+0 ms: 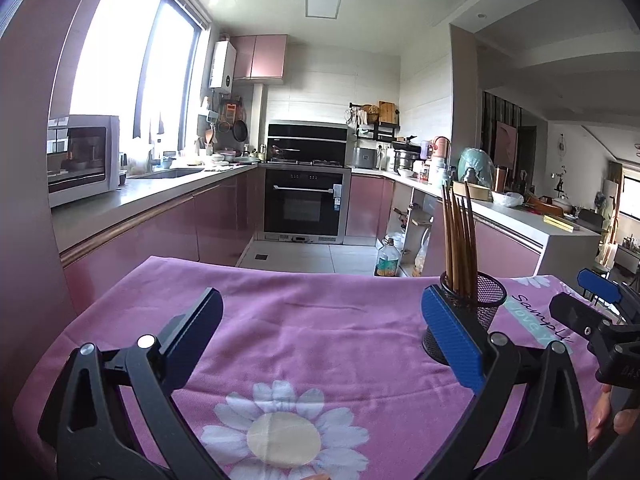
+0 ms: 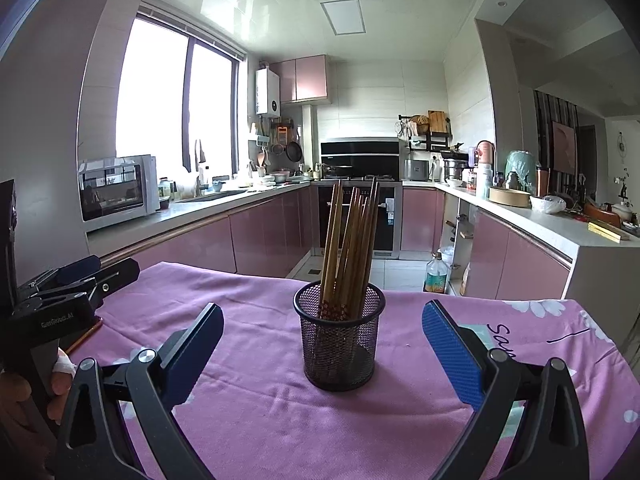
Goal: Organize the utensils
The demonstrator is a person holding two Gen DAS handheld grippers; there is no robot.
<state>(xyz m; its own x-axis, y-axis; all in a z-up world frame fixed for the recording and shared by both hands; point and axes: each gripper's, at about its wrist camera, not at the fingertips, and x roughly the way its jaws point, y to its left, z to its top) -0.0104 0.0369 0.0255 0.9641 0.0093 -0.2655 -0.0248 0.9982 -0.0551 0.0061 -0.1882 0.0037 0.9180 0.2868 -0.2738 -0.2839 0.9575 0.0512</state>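
A black mesh cup (image 2: 338, 344) stands upright on the pink flowered cloth (image 2: 260, 400), with several brown chopsticks (image 2: 352, 240) leaning in it. My right gripper (image 2: 324, 320) is open, and the cup stands just ahead of the gap between its fingers without touching them. In the left wrist view the cup (image 1: 486, 300) sits partly behind my blue right-hand finger pad (image 1: 450, 336), chopsticks (image 1: 460, 240) rising above it. My left gripper (image 1: 324, 320) is open and empty over bare cloth (image 1: 300, 320), left of the cup. A thin brown stick (image 2: 84, 334) lies on the cloth under the left gripper (image 2: 100, 270).
The table's far edge (image 2: 440, 296) drops to a tiled kitchen floor where an oil bottle (image 2: 435, 274) stands. Pink counters run along both sides, with a microwave (image 2: 116, 192) on the left and an oven (image 1: 304, 204) at the back. A hand (image 2: 60, 380) holds the left gripper.
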